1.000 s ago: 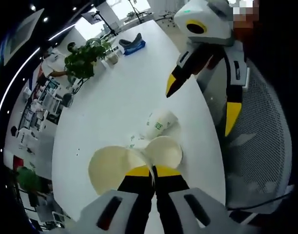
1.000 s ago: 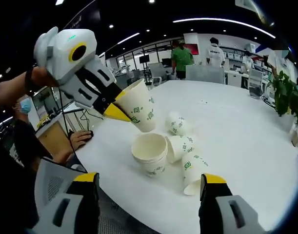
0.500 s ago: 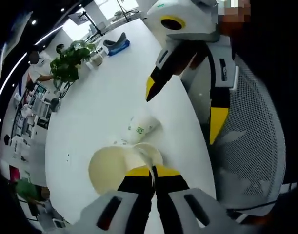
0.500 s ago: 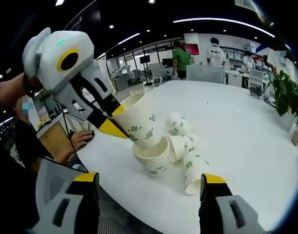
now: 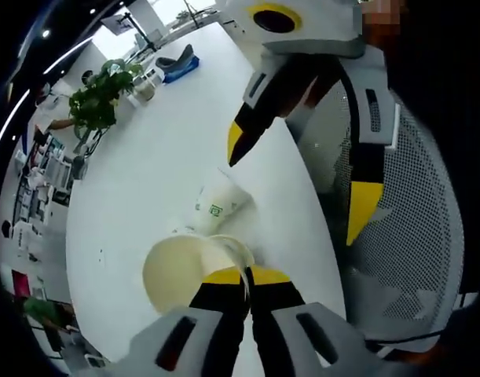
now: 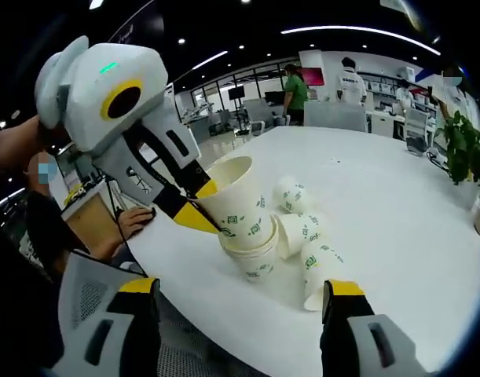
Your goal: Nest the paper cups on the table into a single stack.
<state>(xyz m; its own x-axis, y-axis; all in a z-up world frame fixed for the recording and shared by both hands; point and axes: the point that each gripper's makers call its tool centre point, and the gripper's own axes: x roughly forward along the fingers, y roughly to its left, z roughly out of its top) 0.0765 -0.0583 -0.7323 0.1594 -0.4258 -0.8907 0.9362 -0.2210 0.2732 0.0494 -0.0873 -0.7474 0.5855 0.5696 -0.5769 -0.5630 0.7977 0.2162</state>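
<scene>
My left gripper (image 5: 246,276) is shut on the rim of a white paper cup (image 5: 183,271) with green print. In the right gripper view that held cup (image 6: 243,206) leans with its base inside an upright cup (image 6: 259,263) near the table's front edge, the left gripper (image 6: 199,206) pinching its rim. Three more cups lie on their sides just behind: a far cup (image 6: 291,193), a middle cup (image 6: 300,230) and a near cup (image 6: 321,265). One lying cup (image 5: 219,204) shows beyond the held one. My right gripper (image 6: 240,302) is open and holds nothing; it hovers above the table edge (image 5: 296,188).
The round white table (image 6: 381,204) carries a potted plant (image 5: 94,102) and a blue object (image 5: 177,64) at its far side. A grey mesh chair (image 5: 424,236) stands by the near edge. A person's hand (image 6: 135,222) rests on a desk to the left. People stand far behind (image 6: 296,90).
My left gripper has brought its cup down from above the upright cup until its base sits inside it. The right gripper has stayed open in about the same place.
</scene>
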